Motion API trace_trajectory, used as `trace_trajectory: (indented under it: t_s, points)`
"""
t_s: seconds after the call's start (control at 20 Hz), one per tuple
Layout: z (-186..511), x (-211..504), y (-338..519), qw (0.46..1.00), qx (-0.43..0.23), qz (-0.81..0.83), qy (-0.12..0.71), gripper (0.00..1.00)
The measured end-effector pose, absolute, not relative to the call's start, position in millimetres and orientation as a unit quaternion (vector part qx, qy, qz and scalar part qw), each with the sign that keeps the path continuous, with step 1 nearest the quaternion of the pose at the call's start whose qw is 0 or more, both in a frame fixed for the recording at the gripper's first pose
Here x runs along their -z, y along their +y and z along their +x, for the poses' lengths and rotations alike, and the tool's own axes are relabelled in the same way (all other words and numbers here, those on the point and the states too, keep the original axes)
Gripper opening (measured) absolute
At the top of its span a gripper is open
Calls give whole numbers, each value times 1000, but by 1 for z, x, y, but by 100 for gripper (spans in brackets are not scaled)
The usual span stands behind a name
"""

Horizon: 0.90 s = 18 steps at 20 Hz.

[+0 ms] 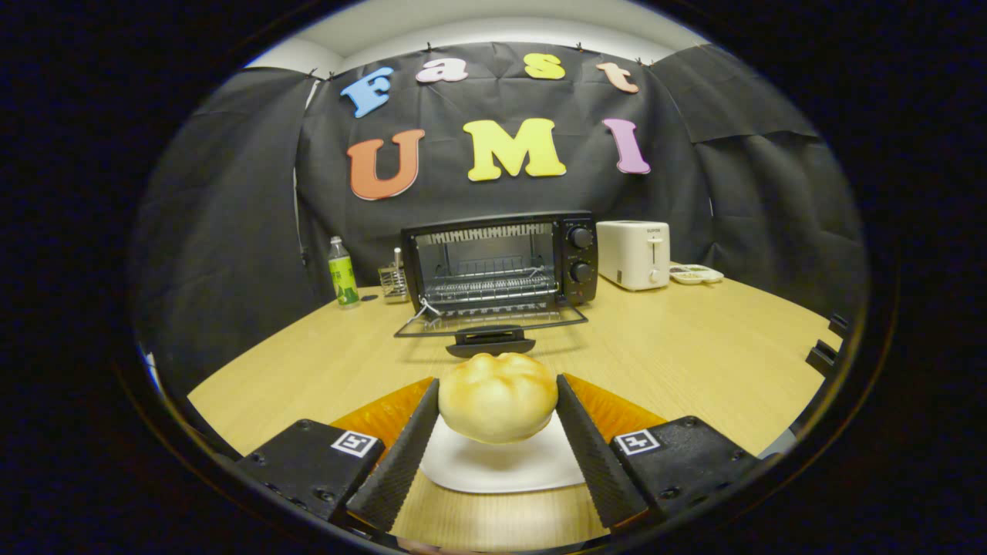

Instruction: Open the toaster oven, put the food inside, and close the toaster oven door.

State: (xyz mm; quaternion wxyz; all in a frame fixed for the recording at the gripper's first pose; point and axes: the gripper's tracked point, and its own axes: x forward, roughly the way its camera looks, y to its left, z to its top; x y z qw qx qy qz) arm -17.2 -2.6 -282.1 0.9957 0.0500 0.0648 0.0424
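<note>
A round golden bread bun (497, 395) sits squeezed between my two fingers, lifted a little above a white plate (501, 466) on the wooden table. My gripper (498, 389) is shut on the bun, one finger pressing each side. Beyond the fingers stands the black toaster oven (501, 260) with its glass door (490, 321) folded down flat toward me, handle at the front. Its wire rack (492, 287) shows inside the lit cavity.
A white pop-up toaster (634, 254) stands right of the oven, with a small dish (696, 274) beside it. A green-labelled bottle (342, 272) and a small wire holder (393, 281) stand to the oven's left. The wooden table (694, 347) stretches between me and the oven.
</note>
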Motion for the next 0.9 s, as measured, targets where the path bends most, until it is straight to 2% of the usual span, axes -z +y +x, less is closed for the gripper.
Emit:
trace_trajectory:
  t_s: [0.25,0.5,0.9]
  points:
    - [-18,248,2,995,-61,71,30,93]
    - [0,195,16,976,-110,187,-10,93]
    - [57,165,11,965,-87,246,-25,93]
